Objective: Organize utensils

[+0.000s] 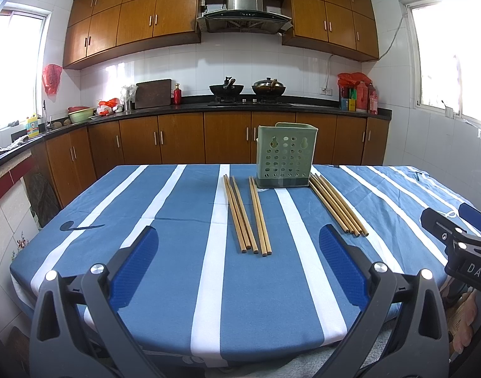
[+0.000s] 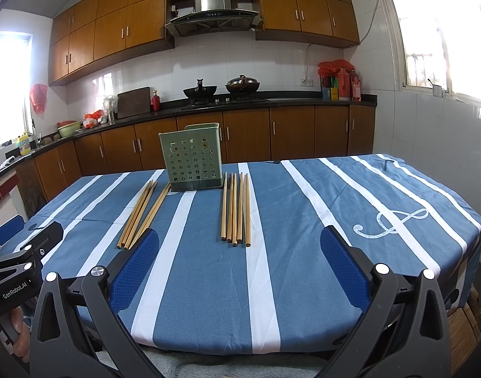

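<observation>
A green perforated utensil holder point(image 1: 283, 157) point(image 2: 193, 159) stands upright at the far side of the table. Two groups of wooden chopsticks lie on the cloth in front of it: a left group point(image 1: 245, 215) point(image 2: 142, 214) and a right group point(image 1: 338, 204) point(image 2: 235, 209). My left gripper point(image 1: 240, 245) is open and empty, hovering over the near table edge, short of the left group. My right gripper point(image 2: 240, 245) is open and empty, near the table edge, short of the right group. Each gripper shows at the edge of the other's view.
The table wears a blue cloth with white stripes point(image 1: 209, 283) point(image 2: 272, 283). Behind it runs a dark kitchen counter point(image 1: 240, 107) with two woks, a cutting board, bottles and bowls. Wooden cabinets stand below and above. Windows are on both sides.
</observation>
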A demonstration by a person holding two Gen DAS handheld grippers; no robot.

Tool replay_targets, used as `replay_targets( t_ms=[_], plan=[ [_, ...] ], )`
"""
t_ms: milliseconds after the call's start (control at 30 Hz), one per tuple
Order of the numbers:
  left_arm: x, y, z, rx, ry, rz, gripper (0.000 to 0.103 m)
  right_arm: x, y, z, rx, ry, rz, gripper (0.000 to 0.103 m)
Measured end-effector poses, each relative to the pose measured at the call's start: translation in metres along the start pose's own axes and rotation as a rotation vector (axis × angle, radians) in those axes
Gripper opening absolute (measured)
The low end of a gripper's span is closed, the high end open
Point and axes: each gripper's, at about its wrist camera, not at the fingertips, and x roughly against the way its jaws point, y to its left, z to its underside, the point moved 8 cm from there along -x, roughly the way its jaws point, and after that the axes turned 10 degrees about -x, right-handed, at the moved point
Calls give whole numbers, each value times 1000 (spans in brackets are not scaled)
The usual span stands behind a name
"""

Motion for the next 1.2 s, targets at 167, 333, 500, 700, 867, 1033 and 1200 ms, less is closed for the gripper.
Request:
replay_targets(
  t_ms=[167,333,500,700,867,1033,1200],
  plan=[
    [0,0,0,0,0,0,99,0,-1,0,-1,0,0,101],
    [0,0,0,0,1,0,99,0,-1,0,0,0,0,101],
    [0,0,0,0,1,0,99,0,-1,0,-1,0,0,101],
    [0,0,0,0,1,0,99,0,-1,0,-2,0,0,101],
    [0,0,0,0,2,0,99,0,-1,0,-2,1,0,101],
    [0,0,1,2,7,-1,99,-1,-2,2,-4,5,3,101],
    [-13,4,5,6,46,-18,99,-10,-7,1,-20,34,16,101]
  ],
)
